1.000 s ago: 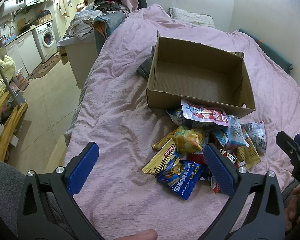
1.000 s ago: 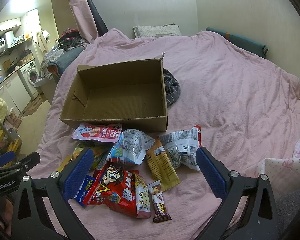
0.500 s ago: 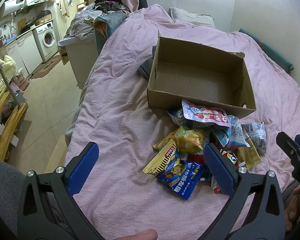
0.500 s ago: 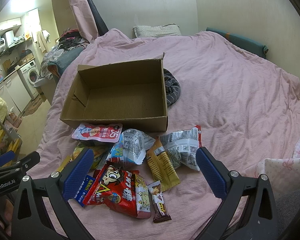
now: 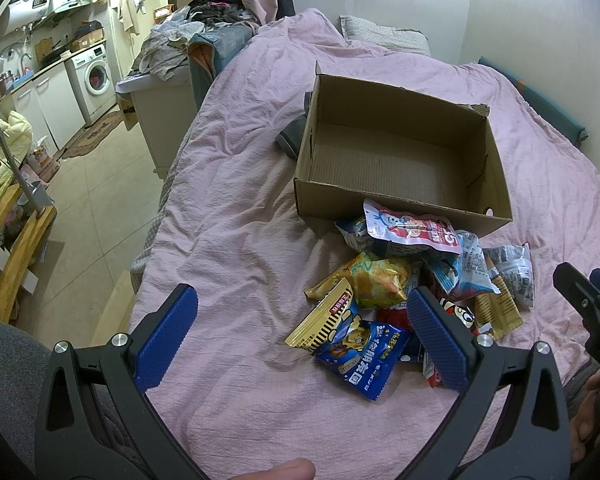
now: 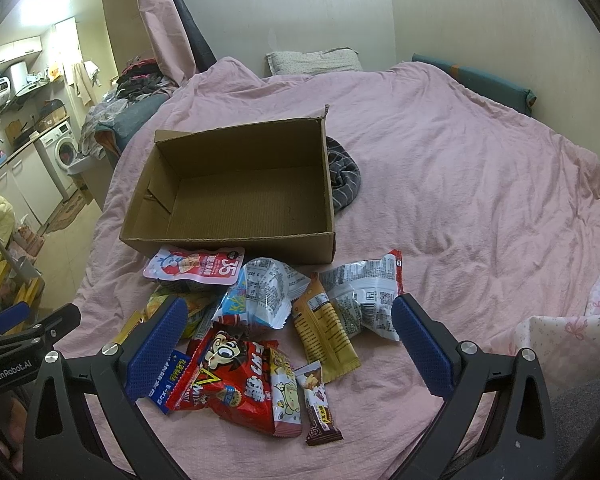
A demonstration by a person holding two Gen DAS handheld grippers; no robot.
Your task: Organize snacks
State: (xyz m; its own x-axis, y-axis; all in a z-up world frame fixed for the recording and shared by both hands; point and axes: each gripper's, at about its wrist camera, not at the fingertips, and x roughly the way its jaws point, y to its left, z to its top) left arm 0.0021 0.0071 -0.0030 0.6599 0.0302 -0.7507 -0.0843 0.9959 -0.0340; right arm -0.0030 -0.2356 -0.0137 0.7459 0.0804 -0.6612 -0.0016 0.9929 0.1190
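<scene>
Right wrist: snack pile (image 6: 260,320) between the wide-spread right claw (image 6: 288,344) fingers — nothing gripped.

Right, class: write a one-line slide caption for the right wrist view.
Open right gripper hovers above a pile of snack packets beside an empty brown cardboard box on a pink bedsheet.

- pink bedsheet (image 6: 460,184), wrinkled, covers the bed
- grey striped cloth (image 6: 342,178), bunched, mid-bed
- pillow (image 6: 312,60) far end, against wall
- teal cushion (image 6: 472,76) far right along wall
- washing machine (image 5: 94,78) far left, kitchen area
- clothes pile (image 5: 180,36) on unit left of bed
- wooden chair (image 5: 12,236) near left
</scene>
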